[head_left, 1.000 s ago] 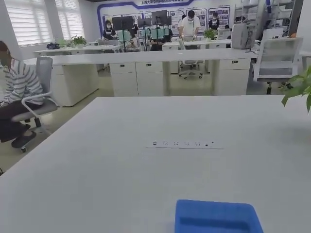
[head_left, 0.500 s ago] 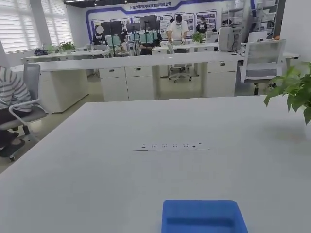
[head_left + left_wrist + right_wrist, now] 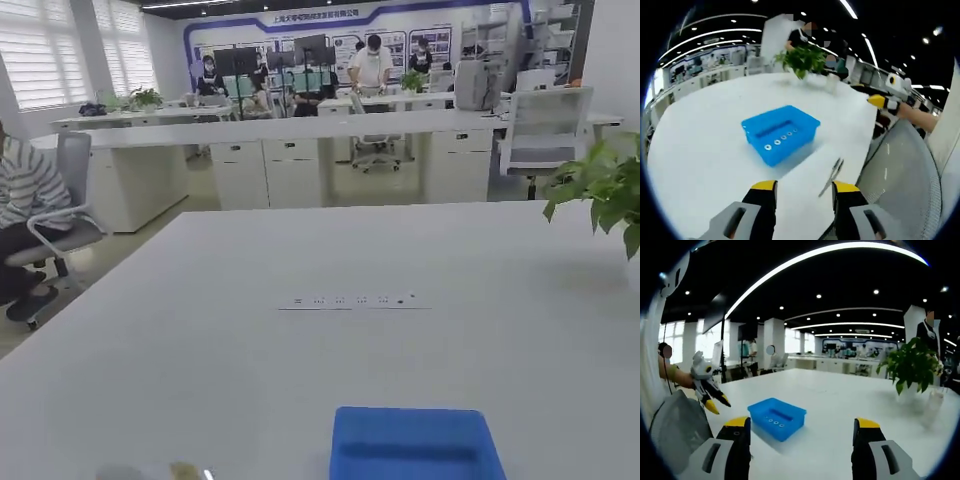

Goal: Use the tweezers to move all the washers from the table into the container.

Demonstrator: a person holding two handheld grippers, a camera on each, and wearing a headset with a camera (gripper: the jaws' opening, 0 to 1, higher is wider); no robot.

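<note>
The white table carries a blue container, tweezers and a potted plant.

Can see just the far part of the blue container in the head view, cropped at the bottom edge. Cannot make out the pale blurred bits left of it. Cannot count the tiny washers in the right gripper view.

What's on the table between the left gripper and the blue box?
In the left gripper view the white table is bare from the left gripper to the blue box. The tweezers lie off to the side, by one jaw.
</note>
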